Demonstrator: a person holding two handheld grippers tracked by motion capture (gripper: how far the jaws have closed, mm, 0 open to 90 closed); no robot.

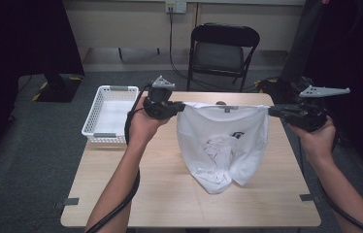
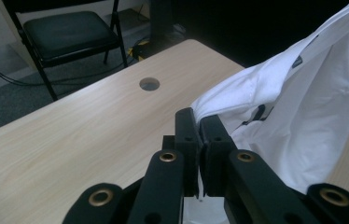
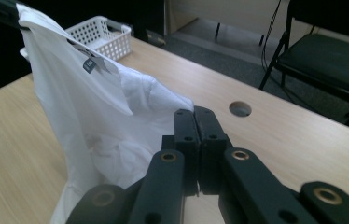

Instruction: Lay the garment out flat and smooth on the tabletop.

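At centre frame the shirt (image 1: pixel 223 145) hung over the table (image 1: pixel 121 194), its hem bunched on the wood. The left gripper (image 1: pixel 178 106) and right gripper (image 1: pixel 271 110) each pinched a top corner, jaws clamped on cloth. With so little fabric caught, a jerk might have pulled a corner free. At upper left, the basket (image 1: pixel 109 116) sat apart.
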